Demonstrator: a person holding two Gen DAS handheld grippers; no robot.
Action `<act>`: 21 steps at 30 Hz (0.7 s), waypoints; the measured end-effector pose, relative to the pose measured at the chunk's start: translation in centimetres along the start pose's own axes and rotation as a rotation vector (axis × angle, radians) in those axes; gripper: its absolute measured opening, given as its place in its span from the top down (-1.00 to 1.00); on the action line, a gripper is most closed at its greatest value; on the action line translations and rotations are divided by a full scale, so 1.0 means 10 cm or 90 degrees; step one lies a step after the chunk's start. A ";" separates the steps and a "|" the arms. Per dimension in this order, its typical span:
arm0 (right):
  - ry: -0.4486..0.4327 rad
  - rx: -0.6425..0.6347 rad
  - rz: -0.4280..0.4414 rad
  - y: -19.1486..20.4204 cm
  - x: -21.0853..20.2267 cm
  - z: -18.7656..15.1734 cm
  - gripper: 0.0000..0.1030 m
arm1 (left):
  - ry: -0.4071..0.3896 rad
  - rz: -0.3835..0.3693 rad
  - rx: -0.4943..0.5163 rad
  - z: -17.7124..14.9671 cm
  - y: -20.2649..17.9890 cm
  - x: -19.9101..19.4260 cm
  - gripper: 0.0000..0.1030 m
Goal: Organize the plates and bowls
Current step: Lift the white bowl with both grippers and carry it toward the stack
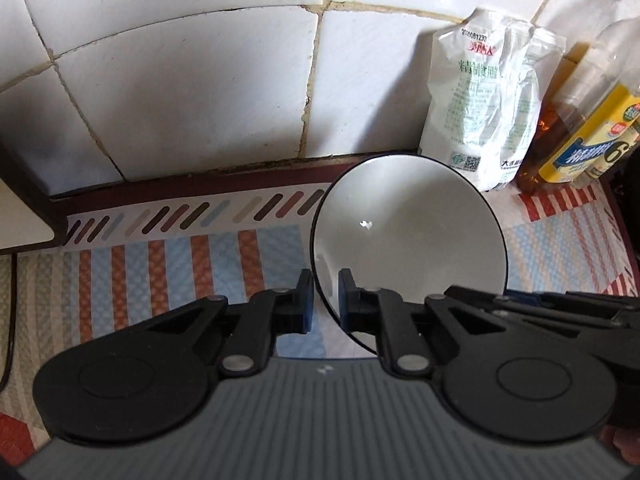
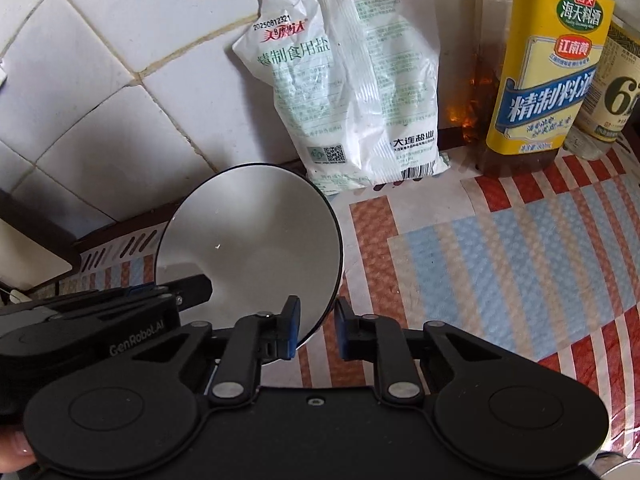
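A bowl, white inside with a thin black rim, sits over the striped mat close to the tiled wall. My left gripper straddles the bowl's left rim, one pad inside and one outside, shut on it. My right gripper is shut on the opposite rim in the same way. In the left wrist view the right gripper's fingers reach in over the bowl's near right edge. In the right wrist view the left gripper's fingers lie across its left side. I cannot tell whether the bowl rests on the mat.
A white salt bag leans on the tiled wall just behind the bowl. Right of it stand a yellow-labelled bottle and a second bottle. A white board with a dark edge sits at the left.
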State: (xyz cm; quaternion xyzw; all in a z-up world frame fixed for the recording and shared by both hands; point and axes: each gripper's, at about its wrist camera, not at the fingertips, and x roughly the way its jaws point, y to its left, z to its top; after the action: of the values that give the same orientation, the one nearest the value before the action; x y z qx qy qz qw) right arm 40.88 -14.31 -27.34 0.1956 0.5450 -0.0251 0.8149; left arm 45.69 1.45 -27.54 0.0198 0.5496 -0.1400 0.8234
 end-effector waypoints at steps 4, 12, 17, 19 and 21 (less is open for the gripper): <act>0.000 -0.009 -0.008 0.02 -0.08 -0.04 0.63 | -0.003 0.006 0.018 -0.04 -0.09 -0.11 0.81; -0.009 -0.006 -0.002 0.07 -0.70 -0.20 0.63 | -0.019 0.011 0.029 -0.25 -0.29 -0.68 0.82; 0.013 -0.014 0.000 0.09 -1.09 -0.37 0.62 | -0.018 0.003 0.043 -0.46 -0.47 -1.06 0.81; 0.015 -0.019 0.009 0.03 -1.23 -0.48 0.62 | -0.023 -0.005 0.057 -0.53 -0.52 -1.20 0.81; 0.016 -0.018 0.014 -0.03 -1.37 -0.59 0.62 | -0.026 -0.007 0.067 -0.61 -0.59 -1.35 0.81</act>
State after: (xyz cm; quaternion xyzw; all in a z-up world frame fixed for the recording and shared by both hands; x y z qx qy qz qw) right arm 30.09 -14.88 -17.11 0.1906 0.5533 -0.0062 0.8109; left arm 33.89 -0.28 -16.97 0.0574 0.5244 -0.1734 0.8317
